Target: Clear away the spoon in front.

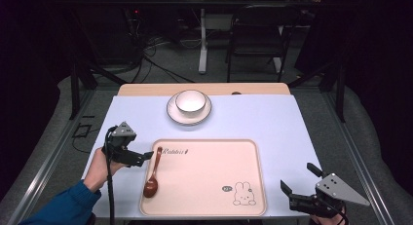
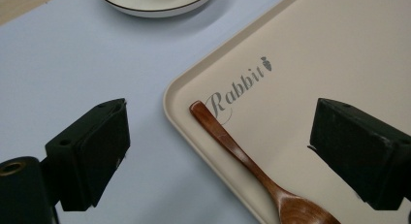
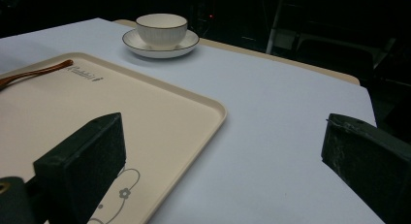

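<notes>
Just past spoon [image 2: 252, 166] drop on tray [image 1: 204, 213], left gripper [image 1: 147, 157] wide open, empty; right gripper [image 1: 298, 182] open, empty; next probably bowl [image 1: 190, 102] pickup.

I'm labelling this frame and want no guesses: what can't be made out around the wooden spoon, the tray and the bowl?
- Brown wooden spoon: its bowl end is cut off by the bottom edge of the left gripper view.
- White ribbed bowl on its saucer: the right gripper view looks from the side, so its inside is hidden.
- Small grey oval mark on the beige rectangular tray: too small to read in the high view.
- Right tool: its hand is cut off by the bottom edge of the high view.
</notes>
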Demonstrator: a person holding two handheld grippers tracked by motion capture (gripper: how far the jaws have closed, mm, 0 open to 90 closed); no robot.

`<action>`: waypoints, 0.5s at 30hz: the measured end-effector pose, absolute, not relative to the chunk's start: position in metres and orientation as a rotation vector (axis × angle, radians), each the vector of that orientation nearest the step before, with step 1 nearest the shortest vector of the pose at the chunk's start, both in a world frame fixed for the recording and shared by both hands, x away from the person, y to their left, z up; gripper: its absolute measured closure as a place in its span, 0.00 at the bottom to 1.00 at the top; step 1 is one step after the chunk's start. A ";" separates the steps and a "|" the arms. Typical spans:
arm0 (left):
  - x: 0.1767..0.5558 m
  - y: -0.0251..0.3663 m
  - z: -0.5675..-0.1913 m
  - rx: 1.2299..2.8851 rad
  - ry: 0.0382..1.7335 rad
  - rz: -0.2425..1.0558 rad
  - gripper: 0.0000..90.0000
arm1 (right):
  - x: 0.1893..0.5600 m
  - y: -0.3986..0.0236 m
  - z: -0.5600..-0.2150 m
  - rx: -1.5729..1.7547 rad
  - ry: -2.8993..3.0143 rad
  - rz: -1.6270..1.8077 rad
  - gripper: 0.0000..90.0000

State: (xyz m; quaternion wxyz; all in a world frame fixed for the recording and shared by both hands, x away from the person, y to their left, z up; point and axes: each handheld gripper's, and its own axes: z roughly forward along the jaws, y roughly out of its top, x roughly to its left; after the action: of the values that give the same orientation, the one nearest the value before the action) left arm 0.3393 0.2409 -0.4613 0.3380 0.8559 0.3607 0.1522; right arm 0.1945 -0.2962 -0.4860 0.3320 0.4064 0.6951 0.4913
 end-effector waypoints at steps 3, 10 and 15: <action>0.332 0.244 -0.457 2.217 0.941 0.432 0.06 | 0.194 -0.296 -0.486 1.066 1.815 1.286 0.01; 0.312 0.258 -0.450 2.157 0.953 0.498 0.01 | 0.194 -0.296 -0.486 1.065 1.815 1.287 0.01; 0.297 0.270 -0.449 2.094 0.965 0.524 0.01 | 0.195 -0.296 -0.486 1.064 1.816 1.284 0.01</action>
State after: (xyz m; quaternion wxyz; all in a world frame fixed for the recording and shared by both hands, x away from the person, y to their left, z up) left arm 0.2972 0.2703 -0.4490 0.3787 0.8196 0.3778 0.2052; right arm 0.1946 -0.2962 -0.4860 0.3318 0.4070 0.6949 0.4914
